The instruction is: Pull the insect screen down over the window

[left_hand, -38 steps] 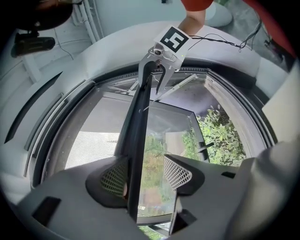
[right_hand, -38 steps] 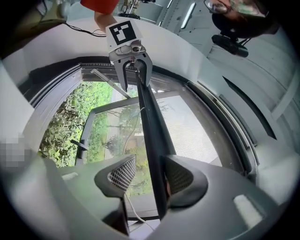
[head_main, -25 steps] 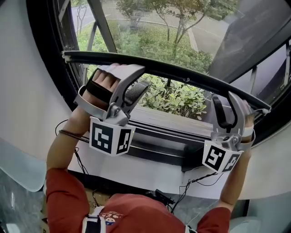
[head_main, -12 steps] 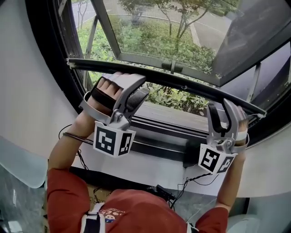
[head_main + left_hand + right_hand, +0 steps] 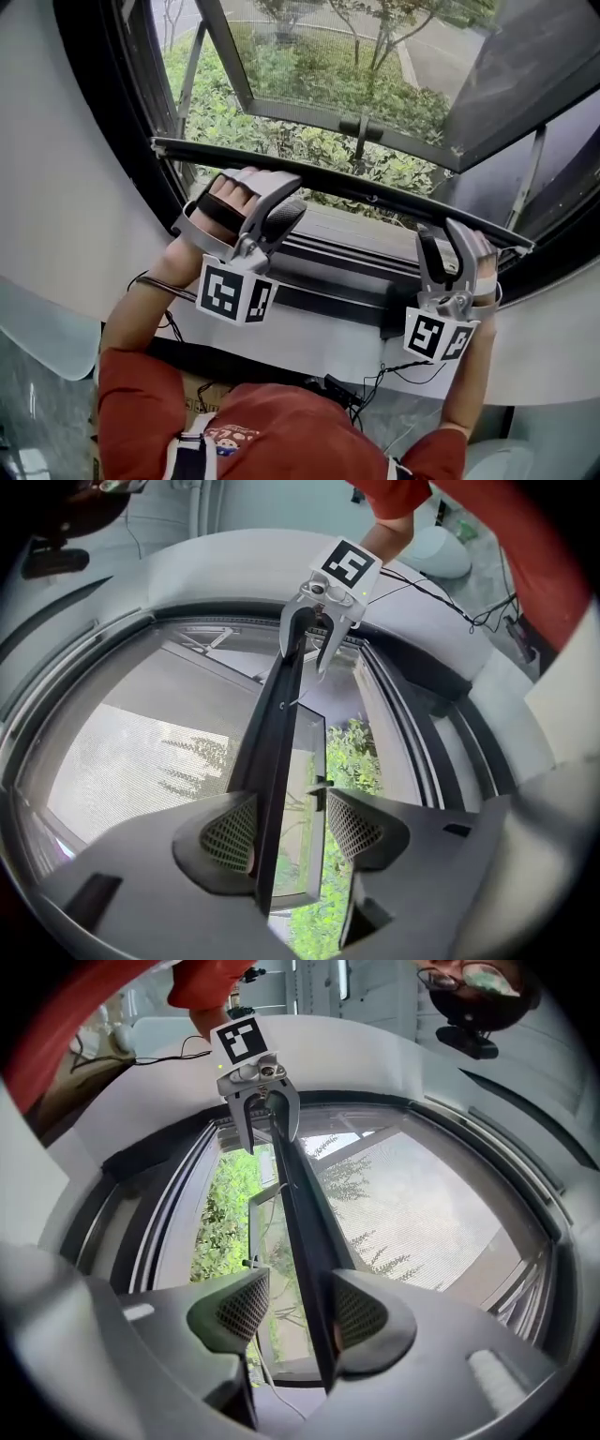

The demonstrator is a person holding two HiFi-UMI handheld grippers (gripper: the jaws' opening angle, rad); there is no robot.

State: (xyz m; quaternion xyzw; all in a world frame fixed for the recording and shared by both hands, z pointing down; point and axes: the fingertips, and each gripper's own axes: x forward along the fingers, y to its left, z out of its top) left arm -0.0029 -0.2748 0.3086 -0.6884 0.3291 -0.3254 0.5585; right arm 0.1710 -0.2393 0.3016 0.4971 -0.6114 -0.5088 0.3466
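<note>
The insect screen's black pull bar point(image 5: 375, 192) slants across the window, with grey mesh point(image 5: 309, 56) stretched above it. My left gripper point(image 5: 277, 187) is hooked over the bar's left part and my right gripper point(image 5: 445, 232) over its right end. In the left gripper view the bar point(image 5: 281, 724) runs between the open jaws of the left gripper point(image 5: 281, 827), against the left pad, with a gap on the other side. The right gripper view shows the bar point(image 5: 305, 1213) lying against the right pad of the right gripper point(image 5: 298, 1309), also open.
Behind the mesh an open window sash point(image 5: 487, 84) tilts outward, with its handle point(image 5: 361, 127) at the lower edge. The sill and lower frame point(image 5: 347, 253) lie just below the bar. Cables point(image 5: 394, 375) trail over the white ledge. Shrubs grow outside.
The pull bar has come down toward the sill with both grippers on it. More mesh now shows above the bar.
</note>
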